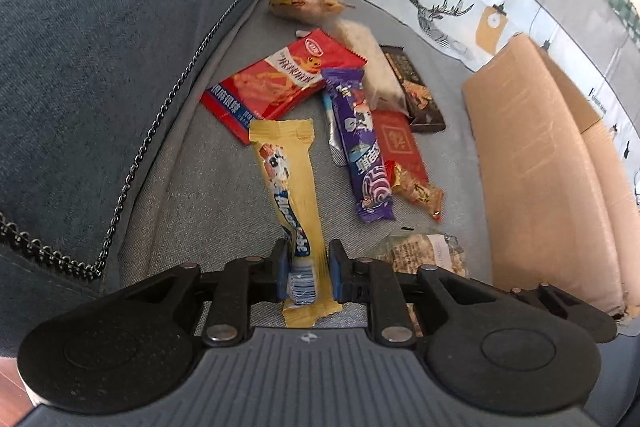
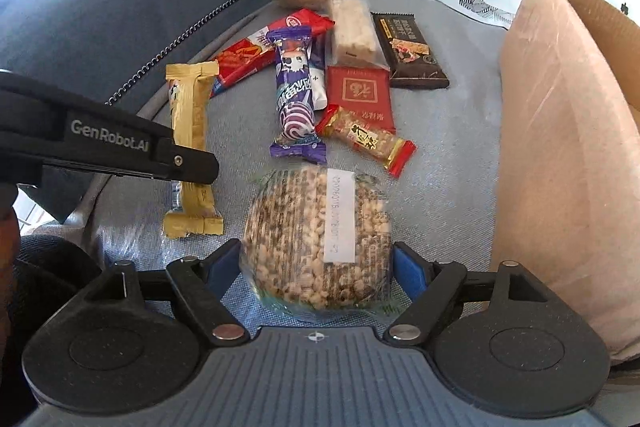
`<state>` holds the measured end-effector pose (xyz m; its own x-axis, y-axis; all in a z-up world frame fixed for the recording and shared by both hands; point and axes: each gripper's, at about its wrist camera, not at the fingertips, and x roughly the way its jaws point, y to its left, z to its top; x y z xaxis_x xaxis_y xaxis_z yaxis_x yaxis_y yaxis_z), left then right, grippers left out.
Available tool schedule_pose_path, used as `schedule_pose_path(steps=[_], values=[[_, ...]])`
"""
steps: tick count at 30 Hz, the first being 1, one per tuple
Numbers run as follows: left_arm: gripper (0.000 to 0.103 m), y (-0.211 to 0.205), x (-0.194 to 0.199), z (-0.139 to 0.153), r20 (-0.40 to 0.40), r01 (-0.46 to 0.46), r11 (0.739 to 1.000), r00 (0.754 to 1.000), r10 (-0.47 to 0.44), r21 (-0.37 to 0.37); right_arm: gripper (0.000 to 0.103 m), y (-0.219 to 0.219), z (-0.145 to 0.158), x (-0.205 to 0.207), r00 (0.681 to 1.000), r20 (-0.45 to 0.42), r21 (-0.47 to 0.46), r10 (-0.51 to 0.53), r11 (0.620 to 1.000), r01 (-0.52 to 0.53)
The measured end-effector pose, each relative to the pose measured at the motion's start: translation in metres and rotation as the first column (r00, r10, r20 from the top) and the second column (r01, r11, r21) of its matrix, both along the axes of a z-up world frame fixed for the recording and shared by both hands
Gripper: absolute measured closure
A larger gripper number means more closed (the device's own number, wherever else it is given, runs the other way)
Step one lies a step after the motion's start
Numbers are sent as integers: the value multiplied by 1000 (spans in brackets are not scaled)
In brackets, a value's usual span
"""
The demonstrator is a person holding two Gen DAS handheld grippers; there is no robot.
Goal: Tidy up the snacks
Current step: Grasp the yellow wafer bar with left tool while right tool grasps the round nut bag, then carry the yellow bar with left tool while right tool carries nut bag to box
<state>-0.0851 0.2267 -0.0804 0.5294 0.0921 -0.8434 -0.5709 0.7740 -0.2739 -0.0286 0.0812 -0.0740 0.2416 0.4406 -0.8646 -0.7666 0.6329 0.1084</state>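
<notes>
— Snacks lie scattered on the grey sofa seat [image 2: 448, 155], filling the middle of both views. Where is yours?

— The yellow candy stick [image 1: 294, 195] sits in my left gripper [image 1: 307, 273], low and centre in the left wrist view. The blue pads are close on either side of its lower end, but whether they press it I cannot tell; there may be a sliver of gap.

— And the right one?

— My right gripper [image 2: 318, 267] stands wide around the round rice cake pack [image 2: 316, 239] at the bottom centre of the right wrist view. The pads sit beside the wrapper's edges; I see no squeeze.

— What else is there?

— Above the cake, a purple candy stick [image 2: 294, 99] lies lengthwise, overlapping a red snack bag [image 2: 272, 51] to its upper left. Right of it is a red flat packet [image 2: 360, 95], with a small red-ended peanut bar [image 2: 366, 141] across its lower corner. Further up, a pale rice bar [image 2: 354, 29] and a dark chocolate bar [image 2: 410, 51] lie side by side.

— And the right edge?

— A cardboard box [image 2: 560, 131], flap up.
</notes>
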Motion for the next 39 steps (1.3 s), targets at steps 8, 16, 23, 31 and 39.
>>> schedule_pose_path(steps=[8, 16, 23, 31, 39], values=[[67, 2, 6, -8, -9, 0, 1000, 1000, 0, -15, 17, 3, -6, 4, 1000, -8, -25, -7, 1000, 6], [66, -3, 13, -10, -13, 27, 999, 1000, -27, 18, 16, 5, -8, 2, 1000, -5, -35, -5, 999, 5], [69, -5, 16, -11, -15, 41, 998, 999, -41, 39, 21, 5, -6, 0, 1000, 9, -32, 11, 999, -11], [83, -1, 13, -10, 2, 45, 998, 999, -45, 33, 23, 1, 4, -3, 997, 76, -25, 15, 1000, -13], [84, -3, -4, 4, 138, 53, 997, 989, -59, 48, 23, -13, 35, -12, 981, 195, 52, 24, 998, -35]])
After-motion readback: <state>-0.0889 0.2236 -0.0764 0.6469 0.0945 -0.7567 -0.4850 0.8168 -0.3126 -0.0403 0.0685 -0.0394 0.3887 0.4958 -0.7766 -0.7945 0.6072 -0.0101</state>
